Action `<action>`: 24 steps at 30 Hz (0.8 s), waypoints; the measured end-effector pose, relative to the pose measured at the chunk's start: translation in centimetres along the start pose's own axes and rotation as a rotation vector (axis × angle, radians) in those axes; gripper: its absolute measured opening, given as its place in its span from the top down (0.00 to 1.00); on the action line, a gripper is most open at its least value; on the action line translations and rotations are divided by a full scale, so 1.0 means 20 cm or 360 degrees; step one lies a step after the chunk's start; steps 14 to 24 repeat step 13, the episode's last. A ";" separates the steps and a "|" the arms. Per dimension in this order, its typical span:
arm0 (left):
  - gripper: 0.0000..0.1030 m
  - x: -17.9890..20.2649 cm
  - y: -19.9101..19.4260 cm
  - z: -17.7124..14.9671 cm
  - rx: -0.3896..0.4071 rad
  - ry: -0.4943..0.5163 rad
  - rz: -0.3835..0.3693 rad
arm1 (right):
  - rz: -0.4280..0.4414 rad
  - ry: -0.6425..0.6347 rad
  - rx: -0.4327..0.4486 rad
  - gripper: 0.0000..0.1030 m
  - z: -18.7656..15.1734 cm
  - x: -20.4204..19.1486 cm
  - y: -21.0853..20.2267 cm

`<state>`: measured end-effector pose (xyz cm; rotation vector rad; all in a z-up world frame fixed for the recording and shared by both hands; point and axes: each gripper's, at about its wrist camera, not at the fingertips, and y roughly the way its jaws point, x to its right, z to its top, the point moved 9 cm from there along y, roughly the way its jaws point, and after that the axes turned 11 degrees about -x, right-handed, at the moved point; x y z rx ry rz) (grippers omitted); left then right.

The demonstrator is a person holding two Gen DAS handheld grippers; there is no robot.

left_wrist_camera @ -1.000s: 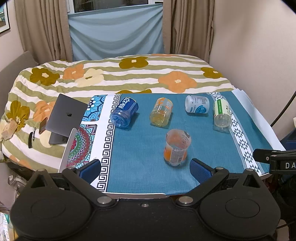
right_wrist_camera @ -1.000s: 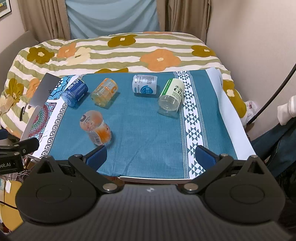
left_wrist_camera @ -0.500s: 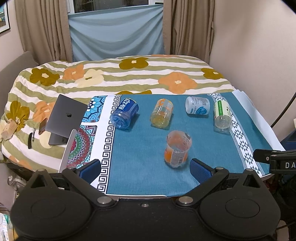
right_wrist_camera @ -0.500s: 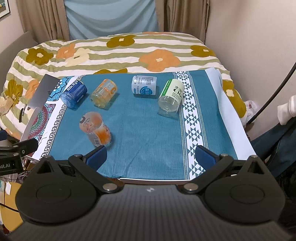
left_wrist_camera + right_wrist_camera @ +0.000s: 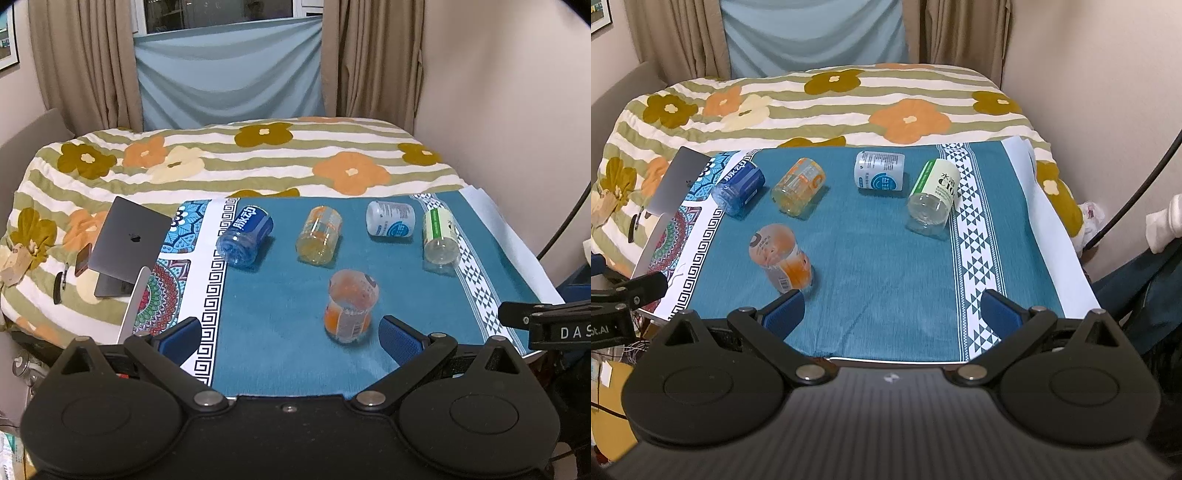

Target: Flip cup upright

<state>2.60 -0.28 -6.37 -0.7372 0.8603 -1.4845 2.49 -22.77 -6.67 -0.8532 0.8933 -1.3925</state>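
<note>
From the left wrist camera I see my left gripper [image 5: 290, 334] spread wide and empty at the near edge of the teal cloth [image 5: 280, 295]; the orange cup [image 5: 351, 306] lies on its side just beyond the right fingertip. Four more cups lie tipped farther back. From the right wrist camera my right gripper [image 5: 894, 312] is also wide open, holding nothing, the orange cup [image 5: 779, 256] lying near-left beside its left finger [image 5: 785, 312].

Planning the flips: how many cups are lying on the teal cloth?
5. Back row, left to right: blue cup, orange cup, white cup, green-labelled cup. Peach-orange cup lies nearest. None seems hidden.
</note>
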 end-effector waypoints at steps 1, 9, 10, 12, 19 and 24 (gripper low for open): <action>0.00 0.00 0.00 0.00 0.0003 -0.0005 0.0002 | 0.0002 0.0001 0.0002 0.00 0.00 0.00 0.00; 0.00 -0.03 0.02 0.01 -0.0006 -0.0044 0.0003 | -0.0007 0.0020 0.0015 0.00 0.00 0.00 0.01; 0.00 -0.03 0.02 0.01 -0.0003 -0.0046 0.0002 | -0.0008 0.0020 0.0016 0.00 0.00 -0.01 0.01; 0.00 -0.04 0.03 0.01 0.0003 -0.0061 -0.0002 | -0.0008 0.0013 0.0022 0.00 0.01 -0.01 0.01; 0.00 -0.05 0.03 0.00 0.0001 -0.0068 -0.0001 | -0.0006 0.0005 0.0032 0.00 0.01 -0.02 0.01; 0.00 -0.05 0.03 0.00 0.0001 -0.0068 -0.0001 | -0.0006 0.0005 0.0032 0.00 0.01 -0.02 0.01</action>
